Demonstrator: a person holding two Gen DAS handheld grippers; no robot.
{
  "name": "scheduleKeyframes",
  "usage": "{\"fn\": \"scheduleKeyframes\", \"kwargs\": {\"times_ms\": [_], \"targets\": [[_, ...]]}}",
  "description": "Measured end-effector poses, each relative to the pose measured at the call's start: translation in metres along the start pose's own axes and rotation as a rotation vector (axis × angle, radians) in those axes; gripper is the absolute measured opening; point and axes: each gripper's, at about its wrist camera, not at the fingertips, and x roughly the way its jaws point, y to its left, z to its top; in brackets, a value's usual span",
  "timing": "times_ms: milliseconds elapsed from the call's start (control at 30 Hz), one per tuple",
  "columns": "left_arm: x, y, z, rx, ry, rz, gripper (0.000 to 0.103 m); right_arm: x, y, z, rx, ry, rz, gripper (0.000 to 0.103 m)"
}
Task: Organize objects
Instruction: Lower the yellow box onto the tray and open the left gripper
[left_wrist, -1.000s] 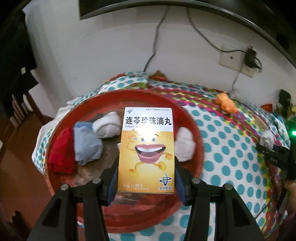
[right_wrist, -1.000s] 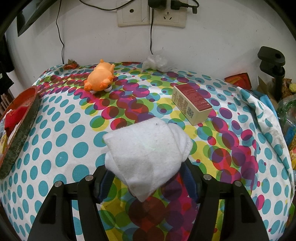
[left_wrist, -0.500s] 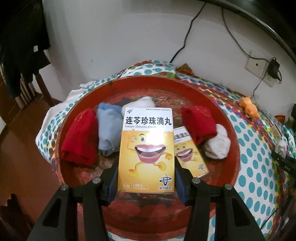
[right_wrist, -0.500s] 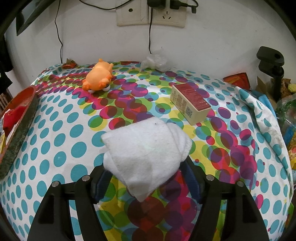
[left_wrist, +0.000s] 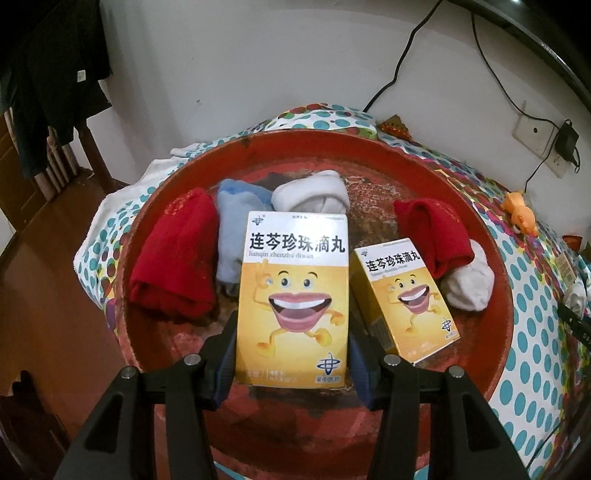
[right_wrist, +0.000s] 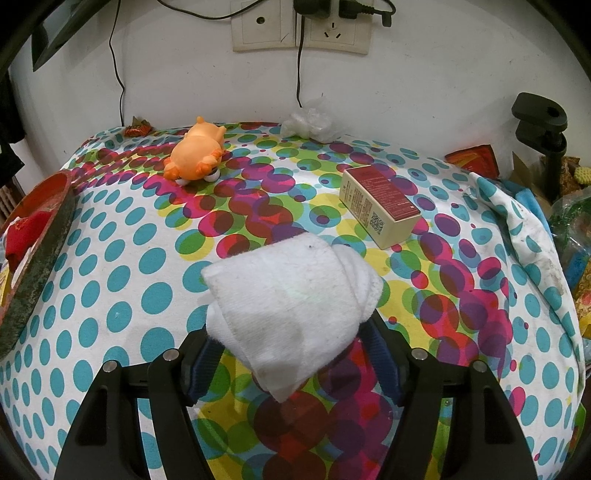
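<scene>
Our left gripper (left_wrist: 291, 354) clamps a yellow medicine box (left_wrist: 292, 295) upright over the near part of the red tray (left_wrist: 491, 258); a second yellow box (left_wrist: 404, 297) lies just to its right, with rolled red, blue and white socks toward the tray's far rim. Our right gripper (right_wrist: 291, 363) has just been opening around a folded white sock (right_wrist: 291, 299); whether its pads still press we cannot tell. Beyond, near the dotted cloth's (right_wrist: 110, 295) far edge, sit an orange toy (right_wrist: 197, 153) and a red-topped box (right_wrist: 378, 205).
</scene>
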Motion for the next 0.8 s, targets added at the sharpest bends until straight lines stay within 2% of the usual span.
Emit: {"fn": "scheduleKeyframes", "kwargs": {"times_ms": [67, 167, 233, 333, 500, 800], "targets": [[0.002, -0.001, 0.000, 0.004, 0.004, 0.006, 0.053, 0.000, 0.000, 0.000, 0.001, 0.000, -0.002, 0.068], [0.001, 0.002, -0.001, -0.012, -0.007, 0.010, 0.063, 0.000, -0.001, 0.000, 0.002, -0.003, 0.001, 0.067], [-0.002, 0.003, 0.000, -0.023, -0.018, 0.012, 0.074, 0.000, -0.003, 0.000, 0.008, -0.004, 0.000, 0.065], [-0.006, 0.002, 0.001, -0.011, -0.035, 0.015, 0.080, -0.001, -0.005, 0.000, 0.015, -0.009, -0.004, 0.060], [-0.008, 0.000, 0.000, -0.002, -0.020, 0.010, 0.080, -0.004, -0.003, 0.000, 0.014, -0.017, -0.022, 0.047], [-0.020, -0.003, -0.003, 0.010, -0.027, -0.013, 0.080, -0.011, -0.003, 0.001, 0.058, -0.026, -0.020, 0.041]]}}
